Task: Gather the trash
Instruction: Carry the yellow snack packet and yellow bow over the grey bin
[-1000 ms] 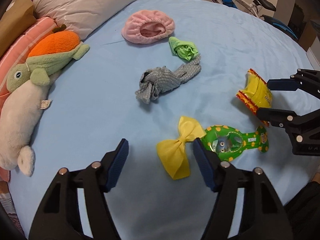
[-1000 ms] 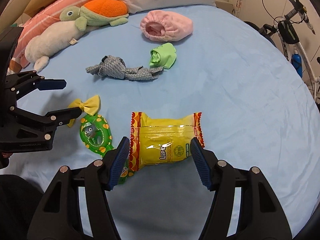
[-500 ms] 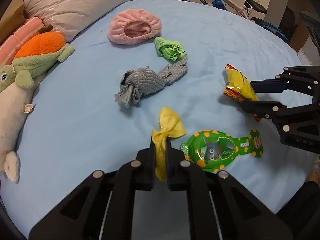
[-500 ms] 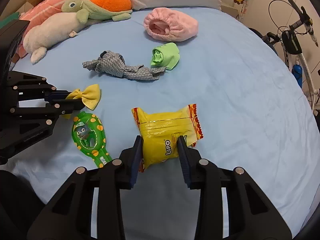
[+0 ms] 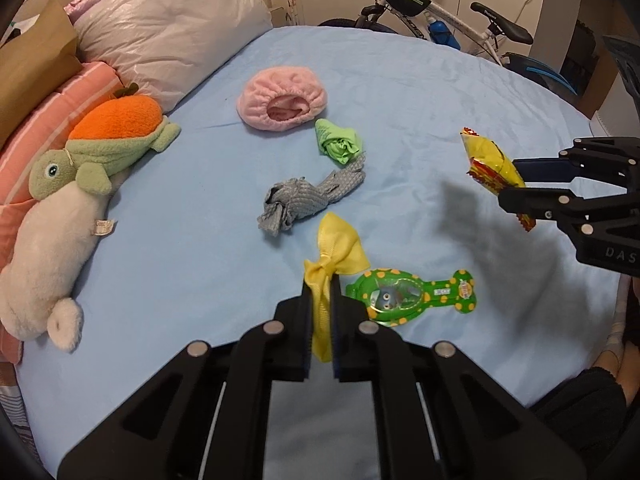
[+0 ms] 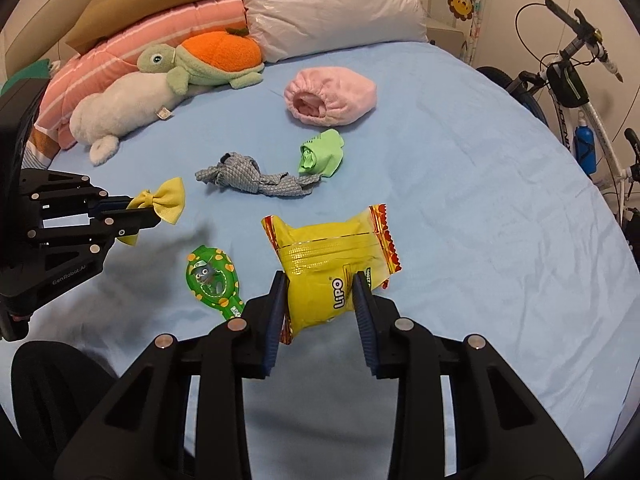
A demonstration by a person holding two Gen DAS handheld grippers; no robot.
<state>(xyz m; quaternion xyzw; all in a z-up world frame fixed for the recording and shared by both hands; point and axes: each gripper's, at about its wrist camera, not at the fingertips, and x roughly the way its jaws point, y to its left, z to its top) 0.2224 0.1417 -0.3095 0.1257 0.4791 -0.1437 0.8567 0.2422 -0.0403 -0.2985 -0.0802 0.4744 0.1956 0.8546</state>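
Both grippers, wide open around their targets a second ago, have closed and lifted. Right gripper [image 6: 320,280] is clamped on the yellow snack packet [image 6: 332,260], jaws part-closed with the puffy bag squeezed between the pads (red zigzag ends sticking out on both sides); packet is off the sheet, its shadow falling on the bed below in the left wrist view. Left gripper [image 5: 320,300] is pinched nearly shut on the yellow bow [image 5: 334,256], holding one wing, the other wing and knot standing free above the fingertips.

Green spotted toy package [image 5: 408,294] lies flat on the blue bedsheet [image 5: 400,92], just beside the left gripper's tips, between the two grippers. Farther up the bed: grey knotted cloth [image 5: 308,202], touching a crumpled green cloth [image 5: 338,142], then a pink fleece cap [image 5: 282,100] with its opening facing the cameras. Along the headboard side, a turtle plush with an orange shell [image 5: 104,140] rests on a white plush [image 5: 48,256], against a pink striped pillow [image 6: 156,36] and a plastic-wrapped pillow [image 5: 172,28]. Bicycle [image 5: 432,12] stands beyond the far edge.
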